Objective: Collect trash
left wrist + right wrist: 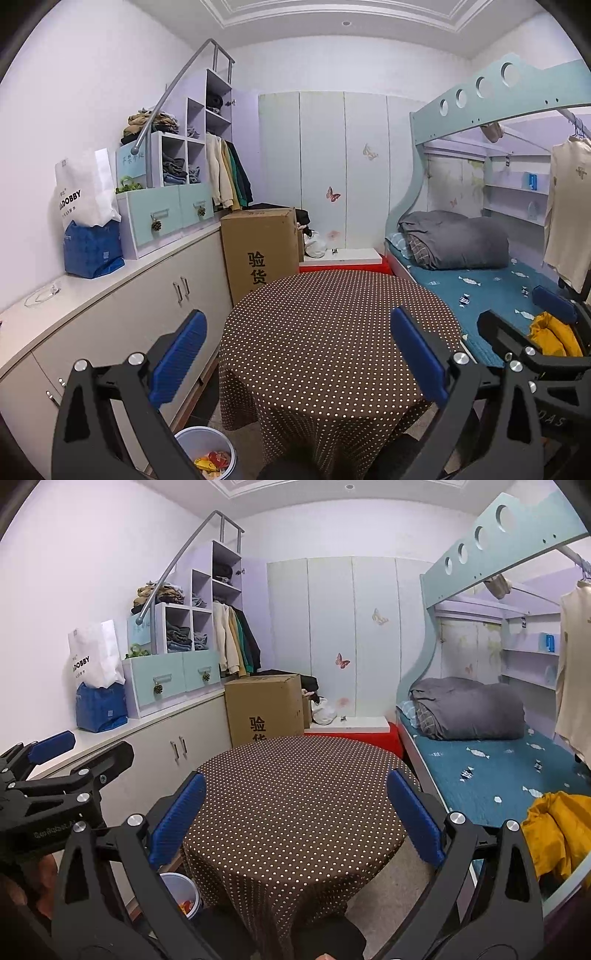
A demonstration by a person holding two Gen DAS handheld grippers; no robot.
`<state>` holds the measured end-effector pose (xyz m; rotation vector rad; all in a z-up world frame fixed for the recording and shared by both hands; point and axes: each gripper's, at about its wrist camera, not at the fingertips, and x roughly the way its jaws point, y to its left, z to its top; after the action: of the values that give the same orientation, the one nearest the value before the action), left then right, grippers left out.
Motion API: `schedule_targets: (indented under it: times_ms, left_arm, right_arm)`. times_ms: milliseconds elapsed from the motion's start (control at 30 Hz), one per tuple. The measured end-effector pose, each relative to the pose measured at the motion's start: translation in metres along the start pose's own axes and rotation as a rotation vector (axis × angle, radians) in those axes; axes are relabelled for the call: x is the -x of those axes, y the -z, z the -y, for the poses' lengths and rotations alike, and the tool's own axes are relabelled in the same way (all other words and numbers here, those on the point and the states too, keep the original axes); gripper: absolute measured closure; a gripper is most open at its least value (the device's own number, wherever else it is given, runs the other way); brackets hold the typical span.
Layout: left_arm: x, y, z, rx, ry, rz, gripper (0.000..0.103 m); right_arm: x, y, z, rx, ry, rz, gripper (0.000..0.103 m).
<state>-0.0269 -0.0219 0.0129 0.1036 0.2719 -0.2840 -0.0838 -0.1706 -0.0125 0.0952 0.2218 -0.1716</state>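
Observation:
A white trash bin (184,435) stands on the floor at the lower left, beside the round table (317,302) with its brown polka-dot cloth. Colourful wrappers (212,459) lie inside it. My left gripper (295,354) is open above the table's near side, with nothing between its blue pads. My right gripper (295,818) is also open and holds nothing, over the same table (295,768). The right wrist view shows the bin (173,882) low on the left, partly hidden behind a finger. Each gripper appears in the other's view: the right gripper (513,306) and the left gripper (92,746).
A long white cabinet (110,295) runs along the left wall, with a cardboard box (258,243) at its far end. A bunk bed (491,291) lies to the right, with a grey quilt (454,240) and a yellow garment (550,332) on it. A hand (22,893) shows at the lower left.

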Motion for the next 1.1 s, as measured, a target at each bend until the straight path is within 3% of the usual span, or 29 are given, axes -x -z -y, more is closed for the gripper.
schedule_targets:
  times_ms: [1100]
  left_arm:
    - [-0.0018, 0.003, -0.0045, 0.004, -0.003, -0.003, 0.005]
  right_arm:
    - [0.0007, 0.0044, -0.0056, 0.003, -0.007, -0.003, 0.007]
